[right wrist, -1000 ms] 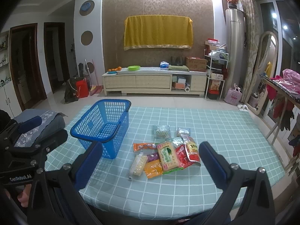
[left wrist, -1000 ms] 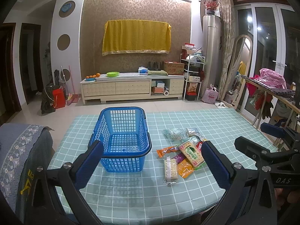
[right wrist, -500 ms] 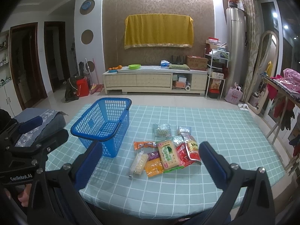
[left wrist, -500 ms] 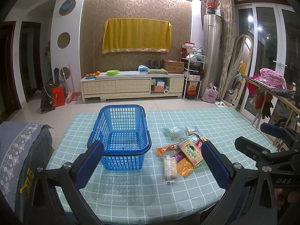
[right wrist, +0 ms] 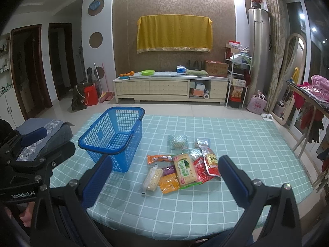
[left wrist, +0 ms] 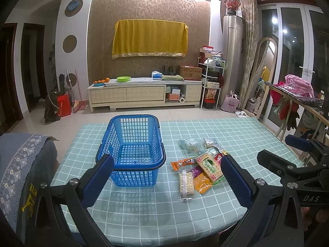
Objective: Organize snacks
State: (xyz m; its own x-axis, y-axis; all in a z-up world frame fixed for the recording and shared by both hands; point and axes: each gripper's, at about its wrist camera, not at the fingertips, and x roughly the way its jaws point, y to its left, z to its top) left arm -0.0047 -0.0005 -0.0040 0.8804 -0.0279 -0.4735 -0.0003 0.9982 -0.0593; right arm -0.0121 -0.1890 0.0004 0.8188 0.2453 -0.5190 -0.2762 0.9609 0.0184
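A blue mesh basket [left wrist: 133,150] [right wrist: 115,138] stands empty on the left half of a table with a green checked cloth [left wrist: 236,135]. Right of it lies a pile of snack packets [left wrist: 202,164] [right wrist: 181,164]: a green biscuit pack [right wrist: 185,169], an orange sausage stick [right wrist: 159,158], a clear cracker pack [right wrist: 152,178], red and orange bags. My left gripper [left wrist: 166,182] hovers open above the near table edge, in front of the basket. My right gripper [right wrist: 164,182] is open too, near the front of the pile. Nothing is held.
A grey cushioned seat [left wrist: 18,164] stands at the table's left side. Beyond the table are tiled floor and a cream TV cabinet [left wrist: 144,94]. A clothes rack [left wrist: 296,94] stands to the right. A hand [right wrist: 25,216] holds the left tool.
Both cameras have risen and drawn back slightly, so basket and snacks sit a little higher in view. Nothing on the table has moved.
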